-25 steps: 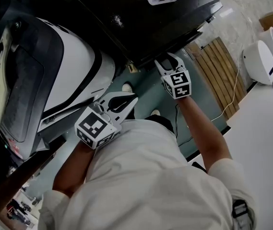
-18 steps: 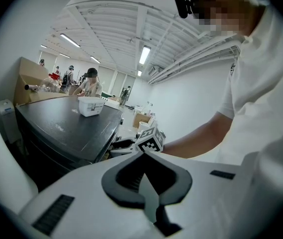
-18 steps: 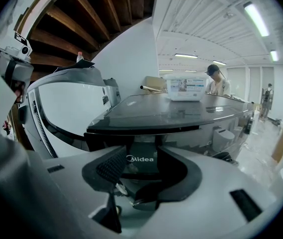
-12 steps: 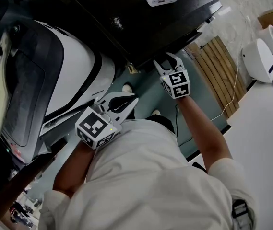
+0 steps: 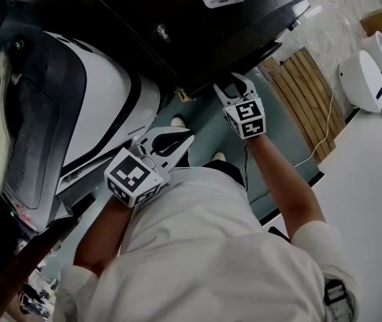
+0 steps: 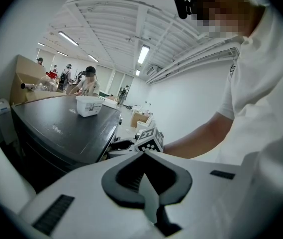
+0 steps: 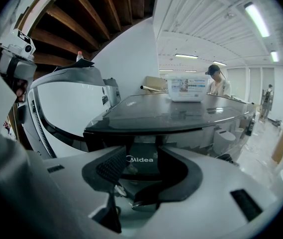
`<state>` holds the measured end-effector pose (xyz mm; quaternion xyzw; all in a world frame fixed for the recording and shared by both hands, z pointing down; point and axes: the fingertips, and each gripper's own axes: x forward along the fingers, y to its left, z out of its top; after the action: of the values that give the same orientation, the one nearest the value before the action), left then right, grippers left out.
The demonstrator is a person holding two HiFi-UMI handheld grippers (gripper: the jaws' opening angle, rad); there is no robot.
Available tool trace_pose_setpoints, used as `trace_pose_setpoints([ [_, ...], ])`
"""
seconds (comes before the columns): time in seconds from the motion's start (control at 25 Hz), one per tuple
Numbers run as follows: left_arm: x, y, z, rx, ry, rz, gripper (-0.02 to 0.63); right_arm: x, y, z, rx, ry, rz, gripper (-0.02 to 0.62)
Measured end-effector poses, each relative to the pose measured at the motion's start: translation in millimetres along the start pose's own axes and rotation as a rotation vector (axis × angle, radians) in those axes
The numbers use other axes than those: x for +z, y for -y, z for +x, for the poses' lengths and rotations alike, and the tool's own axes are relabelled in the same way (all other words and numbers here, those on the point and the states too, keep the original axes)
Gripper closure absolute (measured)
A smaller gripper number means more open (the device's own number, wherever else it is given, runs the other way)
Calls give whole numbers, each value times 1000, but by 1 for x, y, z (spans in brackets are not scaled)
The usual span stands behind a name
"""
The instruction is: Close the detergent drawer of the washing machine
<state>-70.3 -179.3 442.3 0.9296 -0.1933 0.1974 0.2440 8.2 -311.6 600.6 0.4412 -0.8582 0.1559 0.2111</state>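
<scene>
Movement over the last second is slight. The left gripper (image 5: pixel 189 138) hangs by the person's waist, clenched on nothing, while the right gripper (image 5: pixel 233 80) — also pinched shut and empty — has only crept toward the black washing machine (image 5: pixel 197 39). The detergent drawer is probably the Midea-marked panel (image 7: pixel 141 159) under the lid edge, straight ahead of the right jaws — the closing push looks yet to come.

Machine top (image 5: pixel 197 25): looked dark, glossy — smooth as glass.
White casing (image 5: pixel 110 99): was shiny plastic.
Floor slats (image 5: pixel 305 92): were matt wood.
Shirt (image 5: pixel 211 260): was pale cloth — softly creased.
</scene>
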Motion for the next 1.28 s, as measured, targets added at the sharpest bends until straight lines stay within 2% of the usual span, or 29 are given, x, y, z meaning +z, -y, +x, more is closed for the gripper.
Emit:
trace_pose_setpoints([
  [0.88, -1, -4, 6, -14, -20, 7, 611, 2, 0, 6, 1, 22, -11, 408],
  [1.28, -12, 25, 8, 6, 24, 13, 611, 3, -5, -15, 51, 53, -6, 409],
])
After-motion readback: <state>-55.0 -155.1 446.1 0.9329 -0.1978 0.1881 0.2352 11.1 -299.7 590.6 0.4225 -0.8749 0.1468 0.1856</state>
